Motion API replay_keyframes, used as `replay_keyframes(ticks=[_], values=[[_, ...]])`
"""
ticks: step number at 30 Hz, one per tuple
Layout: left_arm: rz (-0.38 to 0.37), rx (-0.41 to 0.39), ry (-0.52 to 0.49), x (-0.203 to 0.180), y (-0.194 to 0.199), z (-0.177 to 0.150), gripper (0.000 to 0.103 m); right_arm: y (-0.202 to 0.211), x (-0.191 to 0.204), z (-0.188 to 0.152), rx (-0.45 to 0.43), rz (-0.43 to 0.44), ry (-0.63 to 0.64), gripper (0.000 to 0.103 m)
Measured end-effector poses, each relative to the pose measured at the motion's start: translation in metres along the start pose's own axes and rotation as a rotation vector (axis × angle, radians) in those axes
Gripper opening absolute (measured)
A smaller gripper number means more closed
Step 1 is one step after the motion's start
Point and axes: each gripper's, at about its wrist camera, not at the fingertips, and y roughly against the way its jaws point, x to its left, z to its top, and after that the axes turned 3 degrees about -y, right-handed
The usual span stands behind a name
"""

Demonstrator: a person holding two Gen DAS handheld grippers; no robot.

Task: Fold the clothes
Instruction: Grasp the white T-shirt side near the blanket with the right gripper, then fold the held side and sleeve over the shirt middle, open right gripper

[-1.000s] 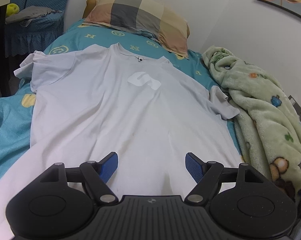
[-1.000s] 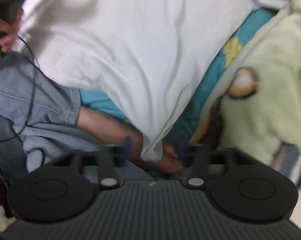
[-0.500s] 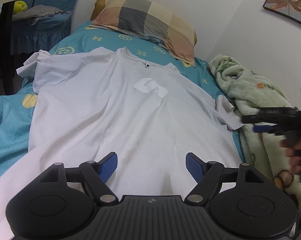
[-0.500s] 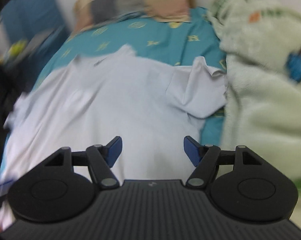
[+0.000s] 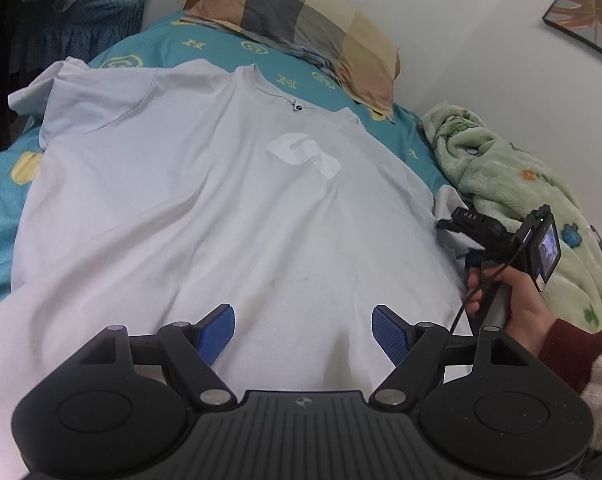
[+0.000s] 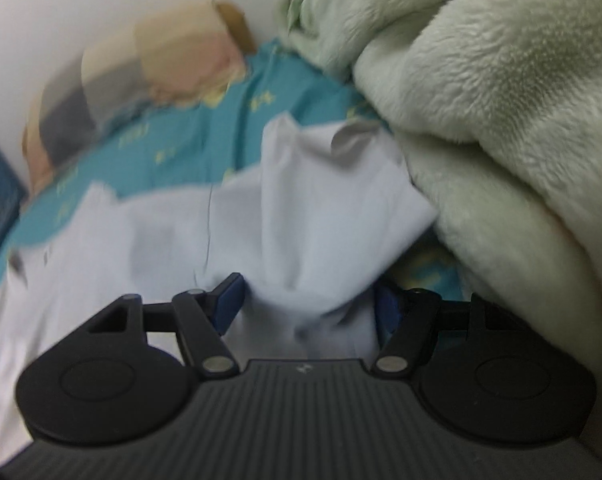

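The white T-shirt (image 5: 205, 200) lies flat and face up on the bed (image 5: 5, 216), its collar toward the checked pillow (image 5: 301, 28) and its hem close to you. Your right claw (image 6: 307, 306) is at the right sleeve (image 6: 333, 196), with its blue pads apart and the sleeve cloth bunched between them but not yet pinched. I judge this step is to take the sleeve and fold it inward. Close only on the sleeve, near its outer edge, and take both layers together so the fold stays clean. The green fleece blanket (image 6: 501, 120) lies just beside the sleeve; keep the outer pad away from it, or you may catch the fleece too. Your left claw (image 5: 303, 334) hovers over the lower part of the shirt with its pads apart, holding nothing; you could use it to press the body down while the sleeve goes over
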Motion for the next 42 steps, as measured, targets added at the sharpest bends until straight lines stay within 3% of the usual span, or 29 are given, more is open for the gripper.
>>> replay_keyframes(ticks=[4, 6, 8, 11, 16, 21, 25, 28, 33, 36, 37, 39, 40, 42], values=[[0.000, 0.003, 0.020, 0.006, -0.003, 0.001, 0.078, -0.012, -0.006, 0.011, -0.098, 0.024, -0.058, 0.069], [0.009, 0.003, 0.019, 0.007, -0.005, 0.002, 0.078, -0.018, -0.006, 0.016, -0.124, 0.003, -0.070, 0.057], [0.012, -0.004, 0.020, 0.007, -0.006, 0.004, 0.078, -0.022, -0.004, 0.020, -0.127, -0.014, -0.060, 0.015], [0.018, -0.021, 0.017, 0.007, -0.005, 0.007, 0.078, -0.016, 0.006, 0.024, -0.137, 0.021, 0.007, 0.007], [0.027, -0.080, 0.025, 0.009, 0.008, 0.015, 0.078, 0.031, 0.052, 0.043, -0.227, 0.085, 0.136, 0.007], [0.028, -0.158, 0.040, 0.010, 0.030, 0.023, 0.078, 0.072, 0.130, 0.051, -0.290, 0.174, 0.254, 0.007], [0.037, -0.219, 0.065, 0.016, 0.048, 0.030, 0.078, 0.090, 0.200, 0.028, -0.304, 0.265, 0.376, 0.007], [0.036, -0.250, 0.116, 0.030, 0.057, 0.034, 0.078, 0.083, 0.248, -0.006, -0.264, 0.320, 0.478, 0.007], [0.048, -0.267, 0.185, 0.056, 0.059, 0.038, 0.078, 0.054, 0.284, -0.082, -0.101, 0.322, 0.611, 0.008], [0.053, -0.251, 0.218, 0.069, 0.051, 0.038, 0.078, 0.034, 0.283, -0.111, 0.026, 0.322, 0.645, 0.011], [0.051, -0.244, 0.228, 0.073, 0.049, 0.038, 0.078, 0.030, 0.282, -0.116, 0.061, 0.321, 0.642, 0.017], [0.045, -0.236, 0.240, 0.077, 0.043, 0.039, 0.078, 0.032, 0.277, -0.115, 0.112, 0.362, 0.621, 0.048], [0.045, -0.237, 0.235, 0.077, 0.042, 0.039, 0.078, 0.035, 0.273, -0.113, 0.137, 0.389, 0.611, 0.068], [0.044, -0.237, 0.226, 0.077, 0.040, 0.040, 0.078, 0.049, 0.264, -0.105, 0.145, 0.420, 0.617, 0.077]])
